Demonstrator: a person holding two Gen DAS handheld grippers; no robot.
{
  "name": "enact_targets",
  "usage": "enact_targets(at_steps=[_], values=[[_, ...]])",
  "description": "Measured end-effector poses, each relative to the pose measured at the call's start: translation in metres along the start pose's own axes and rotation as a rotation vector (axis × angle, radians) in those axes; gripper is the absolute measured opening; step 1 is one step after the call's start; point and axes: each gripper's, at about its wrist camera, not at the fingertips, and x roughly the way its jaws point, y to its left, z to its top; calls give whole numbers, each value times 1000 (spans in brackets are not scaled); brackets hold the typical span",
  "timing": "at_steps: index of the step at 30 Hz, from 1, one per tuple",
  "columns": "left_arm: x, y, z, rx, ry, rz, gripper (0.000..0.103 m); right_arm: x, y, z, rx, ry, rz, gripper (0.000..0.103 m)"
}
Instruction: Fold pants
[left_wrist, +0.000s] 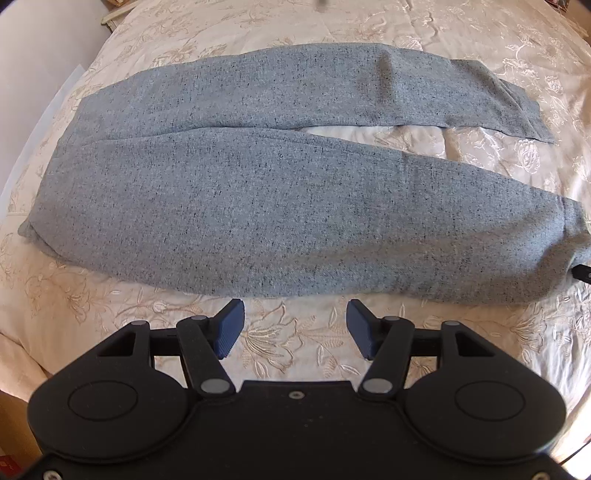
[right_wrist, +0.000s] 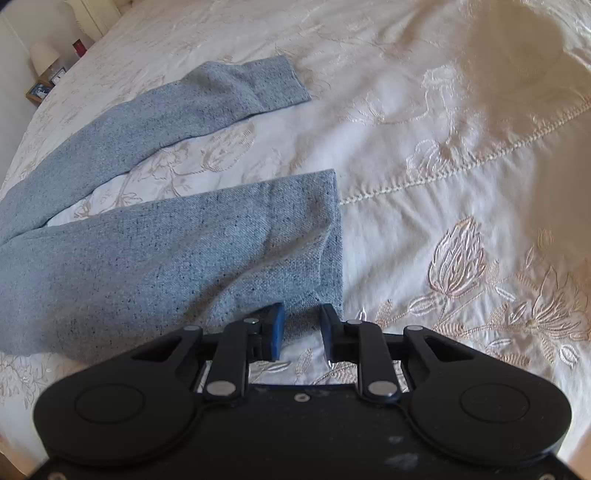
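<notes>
Grey speckled pants (left_wrist: 258, 206) lie flat across the embroidered cream bedspread (left_wrist: 122, 306), waist at the left, the two legs spreading apart toward the right. My left gripper (left_wrist: 293, 314) hovers open over bare bedspread just short of the pants' near edge, with nothing between its blue pads (left_wrist: 231, 328). In the right wrist view the near leg (right_wrist: 147, 258) ends in a hemmed cuff (right_wrist: 332, 236). My right gripper (right_wrist: 303, 317) sits at that cuff's near corner with its jaws narrow. The cuff fabric lies between them, still flat, and I see no pinch. The far leg (right_wrist: 184, 107) lies apart from it.
The bedspread (right_wrist: 443, 184) stretches bare to the right of the cuffs, with a stitched seam (right_wrist: 461, 162) across it. At the far left stands a nightstand with a lamp (right_wrist: 44, 57), a red object (right_wrist: 78, 47) and a picture frame (right_wrist: 38, 90). The bed's left edge drops away (left_wrist: 22, 110).
</notes>
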Motion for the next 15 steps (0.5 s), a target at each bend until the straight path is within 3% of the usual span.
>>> enact_targets(at_steps=[4, 8, 10, 11, 15], values=[[20, 14, 21, -16, -25, 18, 64, -11, 11, 6, -108, -64, -15, 34], [47, 28, 40, -75, 35, 26, 64, 14, 17, 14, -200, 68, 14, 37], [54, 34, 42, -102, 60, 30, 64, 17, 15, 13, -198, 76, 29, 28], [56, 36, 42, -105, 66, 27, 64, 15, 14, 14, -194, 87, 43, 5], [51, 35, 36, -41, 63, 37, 64, -8, 9, 12, -156, 117, 104, 1]])
